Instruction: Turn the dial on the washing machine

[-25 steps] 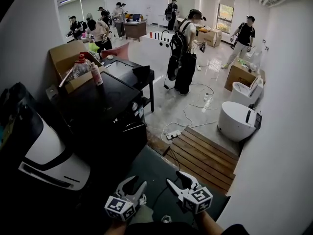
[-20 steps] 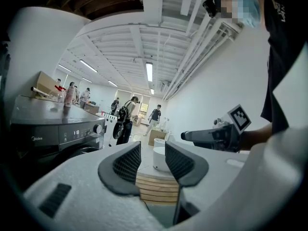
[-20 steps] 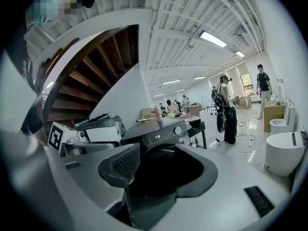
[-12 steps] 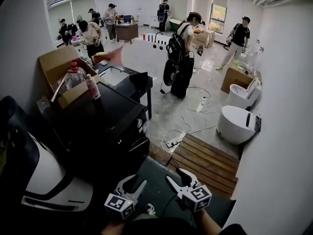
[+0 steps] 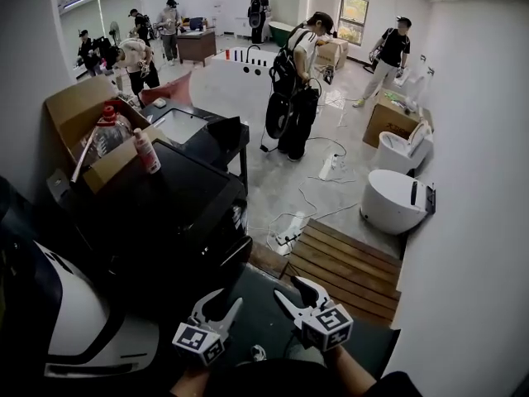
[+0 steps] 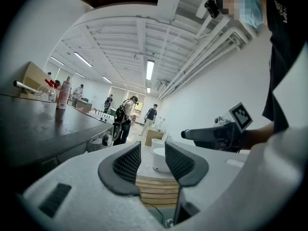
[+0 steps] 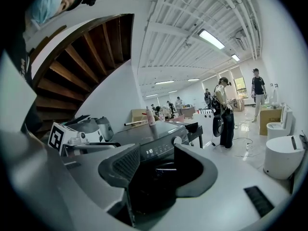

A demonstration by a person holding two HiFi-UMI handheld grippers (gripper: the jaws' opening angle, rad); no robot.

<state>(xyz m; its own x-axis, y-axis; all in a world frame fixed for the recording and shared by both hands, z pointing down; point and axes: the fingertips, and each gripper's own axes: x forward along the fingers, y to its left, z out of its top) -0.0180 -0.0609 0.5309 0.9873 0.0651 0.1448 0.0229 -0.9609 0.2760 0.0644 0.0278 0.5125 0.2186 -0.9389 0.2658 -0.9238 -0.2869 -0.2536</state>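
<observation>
Washing machine (image 5: 178, 209): black, boxy, glossy flat top. Open brown cardboard box (image 5: 76, 110) on the far end of that top held a clear plastic bottle (image 5: 103, 135) with a red cap; a pink spray bottle (image 5: 146, 151) stood just beside. Left hand-held gripper (image 5: 227, 298) and right hand-held gripper (image 5: 287, 289): white shells, ribbed dark pads, jaws spread, nothing pinched. Dial (image 7: 177, 140): small round silvery knob on the machine's front panel, well apart from both.
</observation>
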